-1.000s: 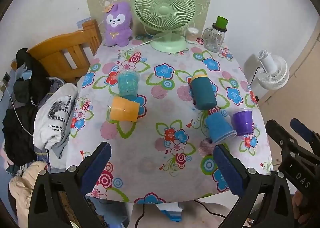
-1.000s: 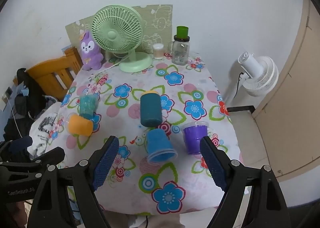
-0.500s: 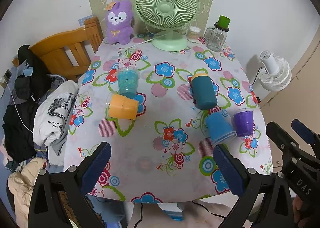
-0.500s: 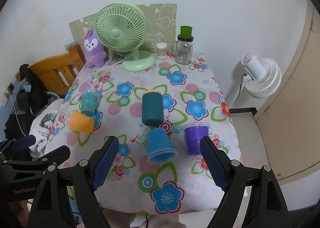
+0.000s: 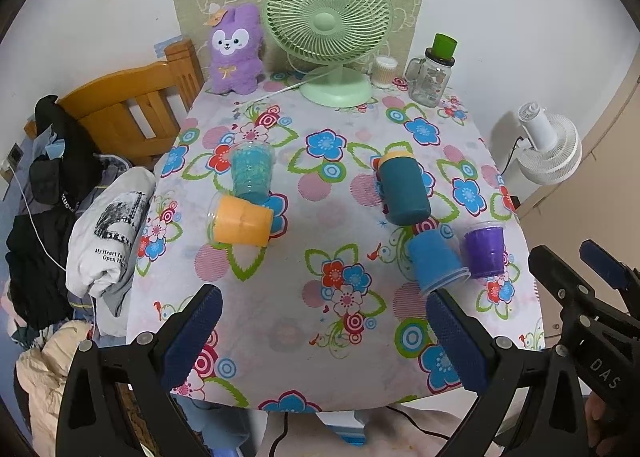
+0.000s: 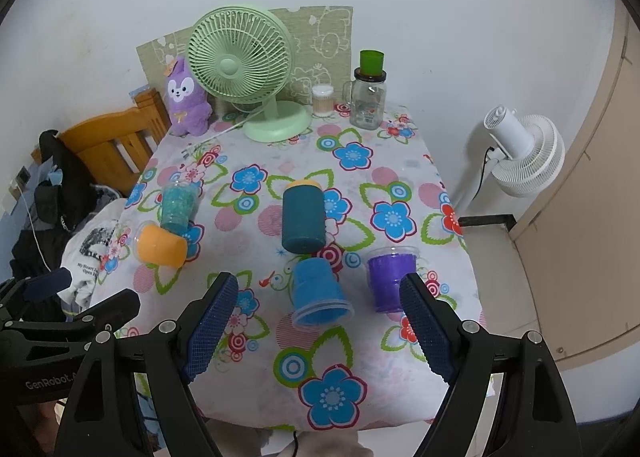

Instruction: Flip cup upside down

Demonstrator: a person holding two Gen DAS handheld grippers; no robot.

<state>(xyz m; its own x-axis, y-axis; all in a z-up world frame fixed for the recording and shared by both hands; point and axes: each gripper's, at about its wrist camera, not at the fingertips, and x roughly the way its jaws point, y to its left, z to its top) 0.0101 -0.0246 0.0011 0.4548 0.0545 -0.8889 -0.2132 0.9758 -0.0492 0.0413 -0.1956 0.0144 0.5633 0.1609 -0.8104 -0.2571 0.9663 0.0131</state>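
both tools, left tool [image 5: 324, 331] and right tool [image 6: 320, 327], held wide open and empty above the floral-clothed table [image 6: 360, 357]; purple plastic cup [image 6: 391, 283] stands upright.

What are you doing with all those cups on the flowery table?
A person holds a grabbing tool in each hand, the left tool and the right tool, both open and holding nothing, hovering at the near edge of the flowered tablecloth. The job is flipping cups upside down. The blue plastic cup is mouth-down, the purple plastic cup is mouth-up, and the orange plastic cup lies sideways.

Black tool [image 6: 316, 329] frames (silver screws), blue textured pads [image 6: 211, 323].
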